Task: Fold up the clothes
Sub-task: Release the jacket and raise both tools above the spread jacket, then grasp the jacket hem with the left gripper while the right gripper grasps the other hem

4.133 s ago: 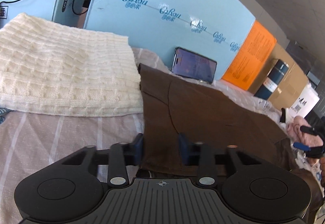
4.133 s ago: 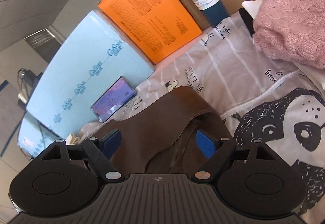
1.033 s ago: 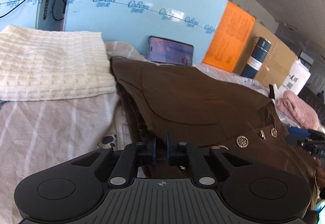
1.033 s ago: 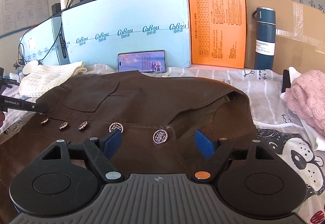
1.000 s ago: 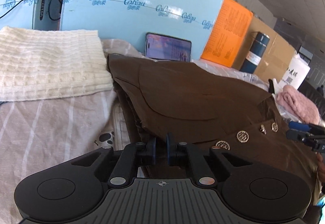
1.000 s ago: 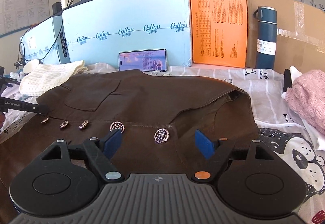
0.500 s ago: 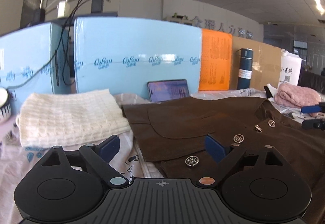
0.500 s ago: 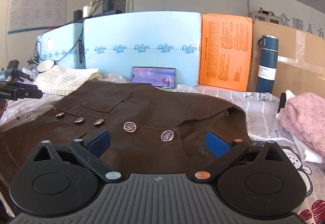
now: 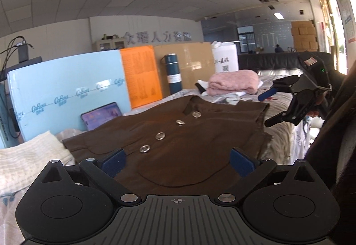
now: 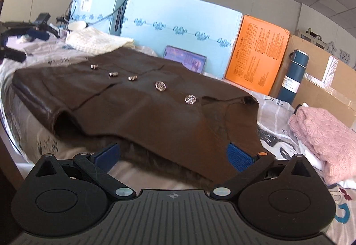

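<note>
A dark brown jacket (image 9: 189, 145) with a row of metal buttons (image 9: 160, 136) lies spread on the printed sheet; it also shows in the right wrist view (image 10: 155, 111). My left gripper (image 9: 178, 161) is open and empty, just short of the jacket's near edge. My right gripper (image 10: 172, 156) is open and empty, low in front of the jacket's near hem. The right gripper also shows in the left wrist view (image 9: 278, 109), open, off the jacket's right side. The left gripper shows far left in the right wrist view (image 10: 24, 42).
A folded cream knit (image 9: 26, 156) lies left of the jacket, a pink knit (image 10: 327, 140) to the right. A phone (image 10: 184, 60), light blue boards (image 10: 178, 29), an orange sheet (image 10: 255, 62), a blue flask (image 10: 292, 76) and cardboard (image 10: 322, 89) stand behind.
A second ago my left gripper was shut on the jacket's edge; it let go and opened wide. Both grippers have drawn back and swung round the jacket, which now lies flat.
</note>
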Demonstrator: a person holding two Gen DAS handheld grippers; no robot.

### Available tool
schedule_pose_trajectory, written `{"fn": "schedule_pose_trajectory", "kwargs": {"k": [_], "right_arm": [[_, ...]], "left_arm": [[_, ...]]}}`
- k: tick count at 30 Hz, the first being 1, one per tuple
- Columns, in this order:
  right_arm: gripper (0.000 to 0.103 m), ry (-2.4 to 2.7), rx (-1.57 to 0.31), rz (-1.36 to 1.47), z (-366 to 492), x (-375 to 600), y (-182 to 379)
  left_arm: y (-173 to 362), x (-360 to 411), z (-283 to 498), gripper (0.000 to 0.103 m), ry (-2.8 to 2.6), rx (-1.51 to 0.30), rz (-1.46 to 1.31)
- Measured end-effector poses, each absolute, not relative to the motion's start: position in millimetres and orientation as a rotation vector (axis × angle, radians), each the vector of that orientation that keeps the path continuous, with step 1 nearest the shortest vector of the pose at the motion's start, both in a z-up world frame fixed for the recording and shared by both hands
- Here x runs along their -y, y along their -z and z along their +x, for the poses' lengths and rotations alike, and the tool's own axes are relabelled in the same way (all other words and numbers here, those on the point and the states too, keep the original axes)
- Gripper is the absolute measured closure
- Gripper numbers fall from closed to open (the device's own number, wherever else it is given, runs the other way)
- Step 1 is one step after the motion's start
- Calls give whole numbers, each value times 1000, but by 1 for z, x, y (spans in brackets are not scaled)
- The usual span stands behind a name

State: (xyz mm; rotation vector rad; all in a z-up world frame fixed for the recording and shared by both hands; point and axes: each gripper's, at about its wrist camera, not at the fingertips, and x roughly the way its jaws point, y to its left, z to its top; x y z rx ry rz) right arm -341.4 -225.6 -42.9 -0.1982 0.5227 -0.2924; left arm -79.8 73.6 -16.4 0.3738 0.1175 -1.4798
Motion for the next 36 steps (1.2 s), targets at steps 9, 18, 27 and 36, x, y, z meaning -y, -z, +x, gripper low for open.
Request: {"fn": "schedule_pose_trajectory", "kwargs": {"k": [9, 18, 27, 36], "right_arm": [[0, 385, -605, -297, -332, 229, 51], [0, 338, -529, -313, -294, 229, 48], [27, 527, -529, -418, -306, 244, 64], [92, 473, -559, -470, -305, 222, 67]], "left_arm": [[48, -55, -119, 2, 1567, -77, 698], [63, -44, -126, 2, 1341, 100, 692], [71, -52, -130, 6, 1254, 247, 753], [76, -59, -130, 74, 1347, 240, 744]]}}
